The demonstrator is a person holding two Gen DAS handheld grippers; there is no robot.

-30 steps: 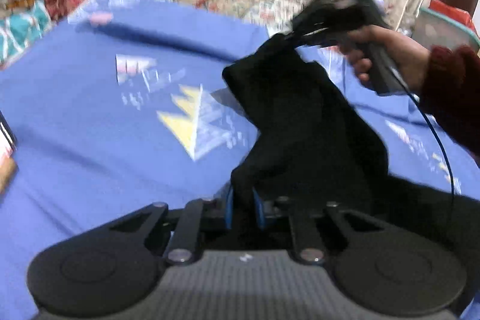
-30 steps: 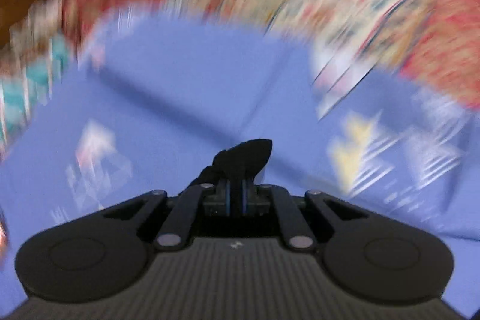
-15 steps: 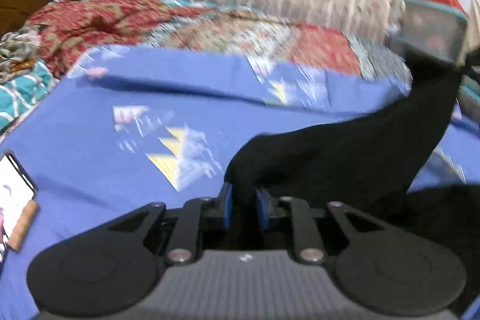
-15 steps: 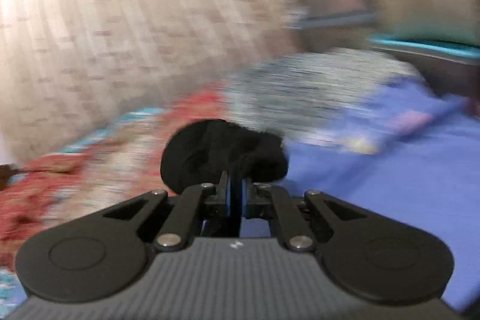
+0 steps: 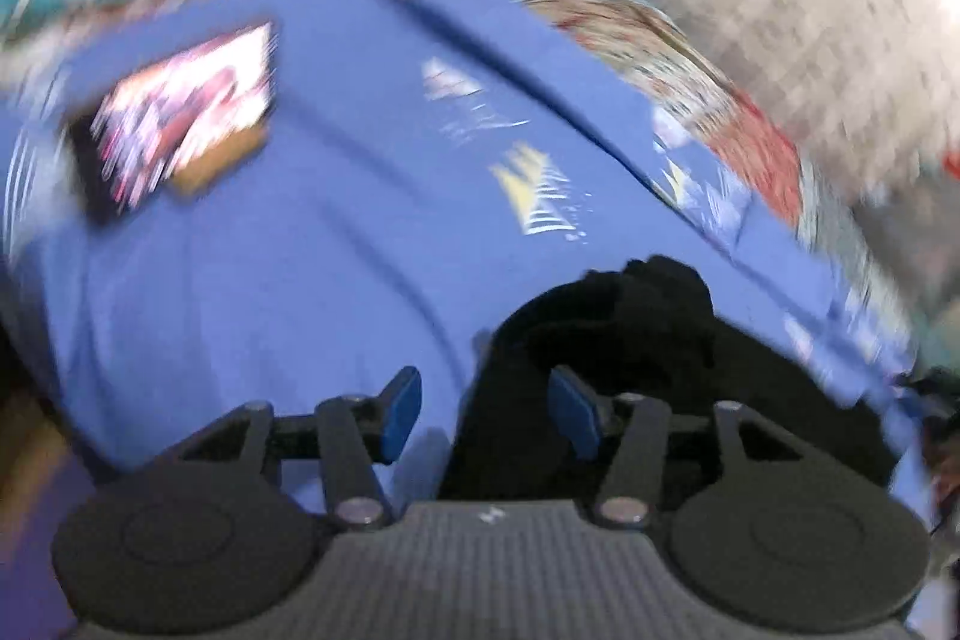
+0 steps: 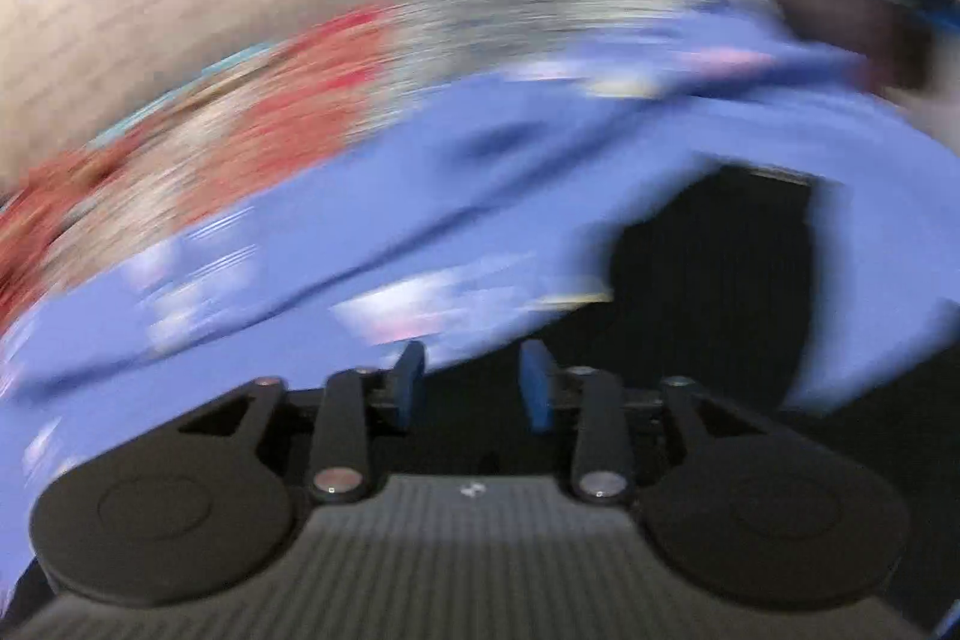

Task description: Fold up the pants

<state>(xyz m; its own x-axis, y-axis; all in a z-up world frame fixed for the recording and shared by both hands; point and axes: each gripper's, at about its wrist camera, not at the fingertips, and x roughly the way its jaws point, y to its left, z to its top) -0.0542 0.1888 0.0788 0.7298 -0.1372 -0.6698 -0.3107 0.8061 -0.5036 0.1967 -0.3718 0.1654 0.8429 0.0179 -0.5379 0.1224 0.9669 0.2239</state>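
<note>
On the blue bedsheet (image 5: pixel 300 292) the black pants (image 5: pixel 636 340) lie in a rumpled heap. Both shots are pretty smeared. The left gripper (image 5: pixel 489 409) has its jaws opening, with the cloth's edge sitting between the blue pads but not pinched. Same deal with the right gripper (image 6: pixel 474 382): jaws opening, dark fabric (image 6: pixel 720 292) beneath and beyond them, nothing gripped. A lit phone (image 5: pixel 186 124) lies farther off on the sheet.

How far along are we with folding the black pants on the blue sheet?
Done: black pants laid on the blue sheet. In hand: left gripper and right gripper jaws are opening, pads clear of cloth. Left: pants look bunched, so further folds likely.
</note>
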